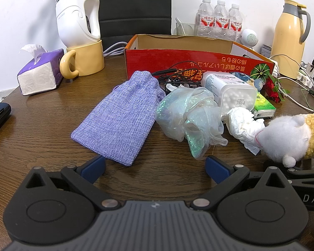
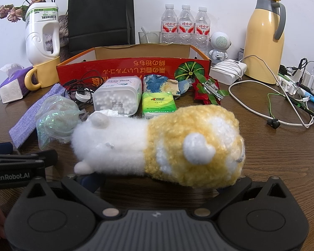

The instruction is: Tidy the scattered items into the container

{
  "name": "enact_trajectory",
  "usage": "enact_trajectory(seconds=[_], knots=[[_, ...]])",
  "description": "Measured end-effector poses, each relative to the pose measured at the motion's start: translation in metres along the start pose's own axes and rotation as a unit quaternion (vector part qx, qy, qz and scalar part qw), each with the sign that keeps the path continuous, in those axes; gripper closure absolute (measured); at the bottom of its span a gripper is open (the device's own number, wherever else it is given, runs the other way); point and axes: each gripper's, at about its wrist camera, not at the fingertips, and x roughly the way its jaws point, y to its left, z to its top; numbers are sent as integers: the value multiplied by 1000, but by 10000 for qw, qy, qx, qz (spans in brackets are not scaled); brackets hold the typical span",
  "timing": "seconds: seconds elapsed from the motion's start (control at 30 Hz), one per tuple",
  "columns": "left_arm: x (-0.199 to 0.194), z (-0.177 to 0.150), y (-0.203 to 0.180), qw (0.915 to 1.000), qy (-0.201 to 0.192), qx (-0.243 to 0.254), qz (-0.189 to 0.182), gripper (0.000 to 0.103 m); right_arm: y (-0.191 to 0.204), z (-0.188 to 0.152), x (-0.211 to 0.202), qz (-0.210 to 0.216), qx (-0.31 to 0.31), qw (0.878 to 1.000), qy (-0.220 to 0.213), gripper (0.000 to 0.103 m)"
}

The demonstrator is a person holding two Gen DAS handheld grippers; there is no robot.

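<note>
Both grippers wide open, nothing grabbed yet, clutter all in front of the box

Fuzzy yellow-and-white plush toy (image 2: 157, 144) lies just ahead of the right gripper (image 2: 157, 182); woven lilac pouch (image 1: 119, 117) and crinkly iridescent organza (image 1: 190, 117) sit just beyond the left gripper (image 1: 156, 167). Red cardboard box (image 1: 188, 62) waits behind them, probably the drop spot.

You get bright, even light with soft shadows on the desk (image 1: 41, 129). Fisheye bends the edges; corners go dark.
</note>
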Motion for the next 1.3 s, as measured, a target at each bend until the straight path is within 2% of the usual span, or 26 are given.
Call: enact_trajectory(seconds=[1.3], knots=[[0,0,0,10000,1,3,-7,0,-1,1,3,3,1,10000,-3,0]])
